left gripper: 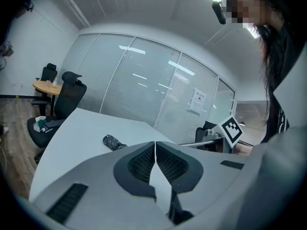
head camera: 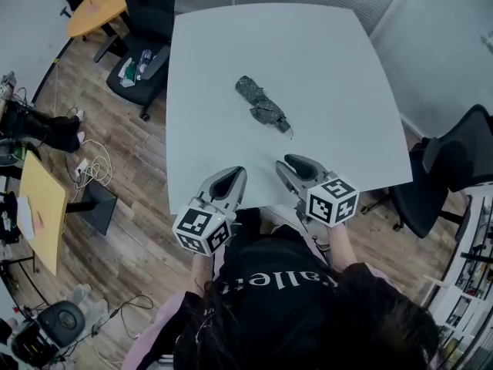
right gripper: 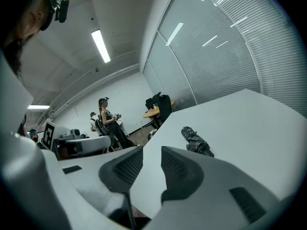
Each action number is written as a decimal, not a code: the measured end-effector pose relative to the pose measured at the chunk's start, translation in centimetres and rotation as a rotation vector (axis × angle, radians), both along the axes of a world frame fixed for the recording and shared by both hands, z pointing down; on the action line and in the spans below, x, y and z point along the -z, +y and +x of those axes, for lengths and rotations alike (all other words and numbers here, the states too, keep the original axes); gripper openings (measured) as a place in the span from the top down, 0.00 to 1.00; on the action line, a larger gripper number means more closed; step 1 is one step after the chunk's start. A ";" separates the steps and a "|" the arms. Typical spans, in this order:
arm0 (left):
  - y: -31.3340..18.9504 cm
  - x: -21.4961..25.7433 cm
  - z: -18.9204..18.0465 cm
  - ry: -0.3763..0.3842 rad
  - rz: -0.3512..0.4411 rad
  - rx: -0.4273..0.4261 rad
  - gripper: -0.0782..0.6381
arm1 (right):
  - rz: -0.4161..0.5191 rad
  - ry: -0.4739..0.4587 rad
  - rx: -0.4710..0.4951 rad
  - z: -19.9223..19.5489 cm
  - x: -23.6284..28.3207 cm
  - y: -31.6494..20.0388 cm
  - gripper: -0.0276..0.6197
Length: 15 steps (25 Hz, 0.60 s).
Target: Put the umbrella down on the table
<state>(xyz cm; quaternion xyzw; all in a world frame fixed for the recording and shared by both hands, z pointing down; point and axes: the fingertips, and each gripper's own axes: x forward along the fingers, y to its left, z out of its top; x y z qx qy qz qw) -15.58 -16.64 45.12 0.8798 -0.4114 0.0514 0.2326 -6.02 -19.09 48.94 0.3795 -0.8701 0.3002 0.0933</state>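
A folded, dark patterned umbrella (head camera: 263, 106) lies on the white table (head camera: 331, 68), near its middle, with nothing touching it. Both grippers hover over the table's near edge, well short of the umbrella. My left gripper (head camera: 234, 174) is shut, its pads meeting with nothing between them (left gripper: 155, 143). My right gripper (head camera: 291, 161) is open with a narrow, empty gap (right gripper: 152, 150). The umbrella (left gripper: 113, 142) shows beyond the left jaws, and the umbrella (right gripper: 195, 141) also lies ahead and to the right of the right jaws.
A black office chair (head camera: 143, 64) stands at the table's left, another chair (head camera: 451, 172) at its right. Orange tables (head camera: 94, 9) and cables line the wooden floor on the left. Two people (right gripper: 106, 121) stand far off. Glass partitions (left gripper: 139, 85) run behind the table.
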 end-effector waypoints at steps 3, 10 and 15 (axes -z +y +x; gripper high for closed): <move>1.7 -0.2 1.5 -0.007 0.003 0.003 0.86 | 0.004 -0.019 0.003 1.2 0.0 1.9 0.77; 6.9 -0.1 4.7 -0.012 0.008 0.017 0.86 | 0.026 -0.051 0.030 3.5 0.3 6.5 0.82; 9.9 -0.4 5.4 -0.021 0.004 0.033 0.86 | 0.049 -0.077 0.051 3.9 0.7 9.2 0.88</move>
